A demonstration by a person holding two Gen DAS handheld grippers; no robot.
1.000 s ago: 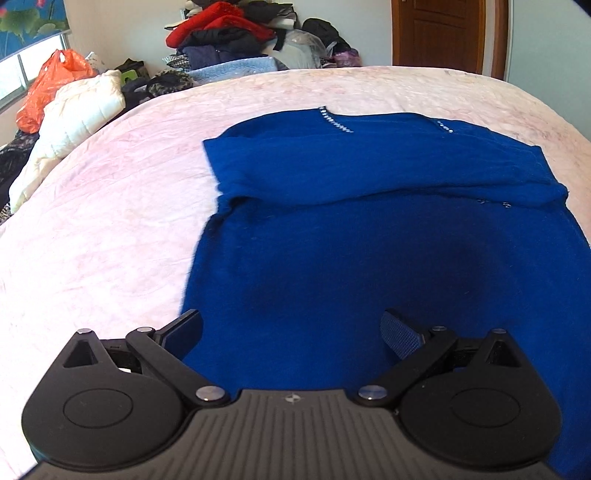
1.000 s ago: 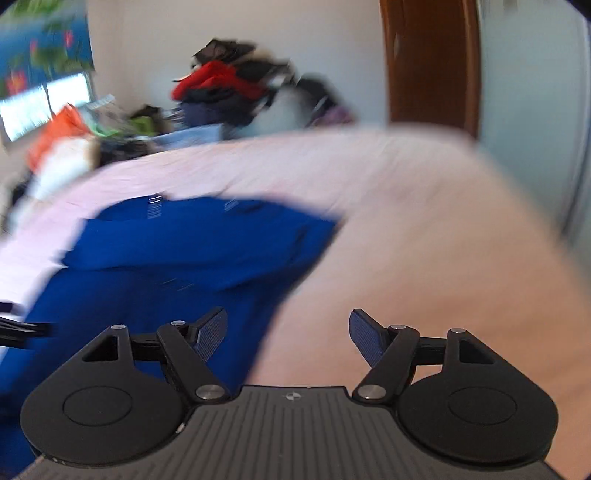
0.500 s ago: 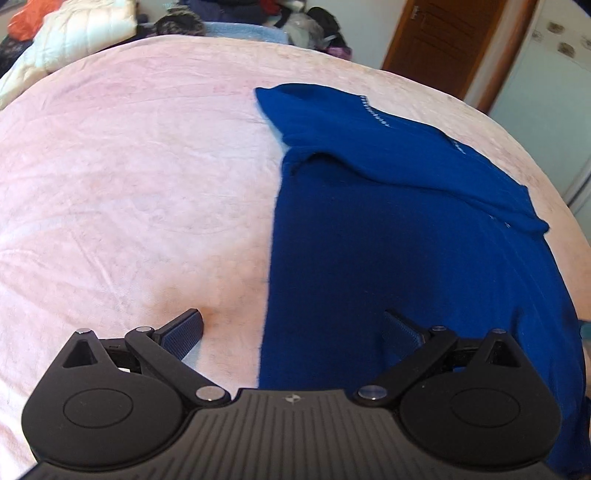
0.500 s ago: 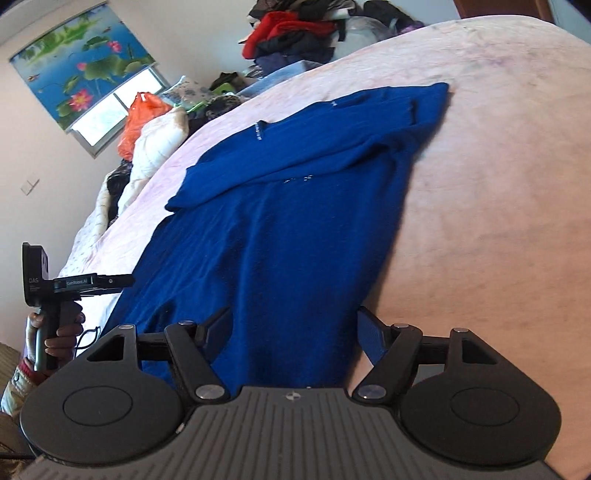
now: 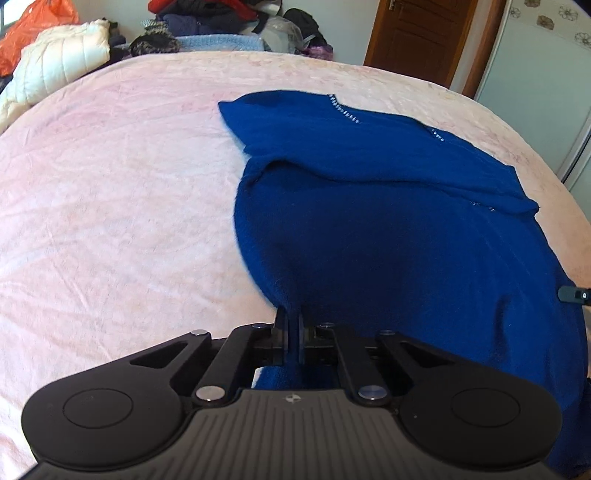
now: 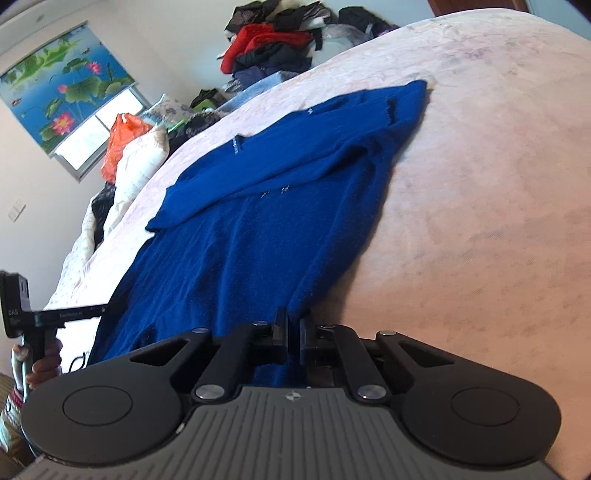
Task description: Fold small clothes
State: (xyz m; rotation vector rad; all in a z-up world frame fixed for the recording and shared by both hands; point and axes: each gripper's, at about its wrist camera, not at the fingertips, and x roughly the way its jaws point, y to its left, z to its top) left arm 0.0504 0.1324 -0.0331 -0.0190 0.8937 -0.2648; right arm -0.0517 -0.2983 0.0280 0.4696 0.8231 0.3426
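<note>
A royal-blue sweater (image 5: 388,229) lies on the pink bed (image 5: 110,206), its sleeves folded across the chest near the neckline. My left gripper (image 5: 291,317) is shut on the sweater's near left hem corner. My right gripper (image 6: 293,321) is shut on the near right hem corner of the sweater (image 6: 258,229). The left gripper also shows in the right wrist view (image 6: 107,308), pinching the hem at the far left. The right gripper's tip shows at the right edge of the left wrist view (image 5: 574,294).
A pile of clothes (image 6: 273,48) sits beyond the bed's far edge. A white padded jacket (image 5: 55,62) and an orange bag (image 5: 33,26) lie at the far left. A wooden door (image 5: 421,37) and a wardrobe stand at the far right.
Both grippers were open above the sweater's near end; now each has dropped to a hem corner and shut on it.
</note>
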